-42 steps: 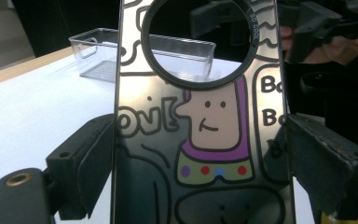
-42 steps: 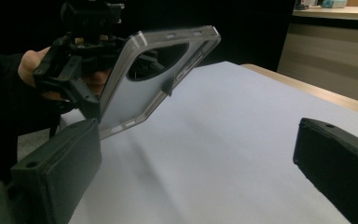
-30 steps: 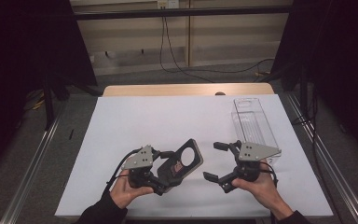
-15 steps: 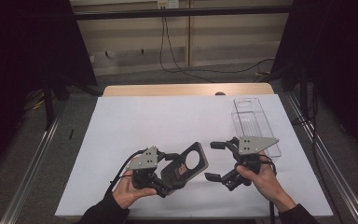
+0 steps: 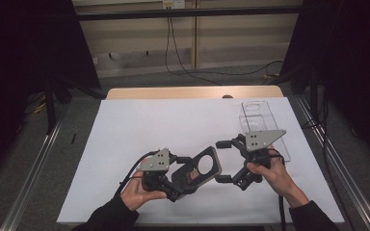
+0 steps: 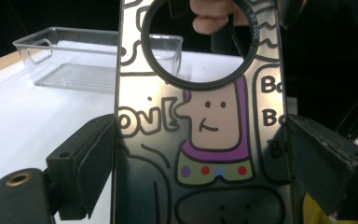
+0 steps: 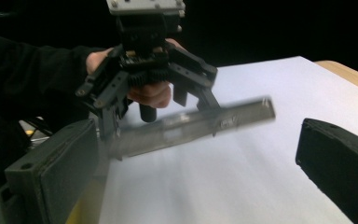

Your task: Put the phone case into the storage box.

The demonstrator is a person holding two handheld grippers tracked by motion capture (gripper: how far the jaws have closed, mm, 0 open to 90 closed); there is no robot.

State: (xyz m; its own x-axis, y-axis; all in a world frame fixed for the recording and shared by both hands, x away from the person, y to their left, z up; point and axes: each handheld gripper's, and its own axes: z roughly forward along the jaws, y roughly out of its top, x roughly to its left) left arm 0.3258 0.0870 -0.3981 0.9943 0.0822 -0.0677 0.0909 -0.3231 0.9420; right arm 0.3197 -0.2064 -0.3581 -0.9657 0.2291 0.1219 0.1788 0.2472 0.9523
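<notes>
From the high view, the left tongs are holding a flat dark card with a big round hole up off the white counter, near its front edge around the middle, with the hole end pointing toward the right tongs. Those sit just beside the card's far end, spread wide and holding nothing. My guess is this is a hand-over, so the way to do it well is keep the left hand steady and level, slide the right tongs over the free end past the hole, and only let go on the left once the right has a firm pinch. A clear plastic tray sits near the counter's back right corner, well apart from both. In the left gripper view, the card is pinched by its long edges between the two jaws, cartoon print facing the camera, and it looks glossy, so probably slippery. In the right gripper view, the jaws stand far apart with bare counter between them, and the card shows edge-on and blurry ahead, not yet between them.
</notes>
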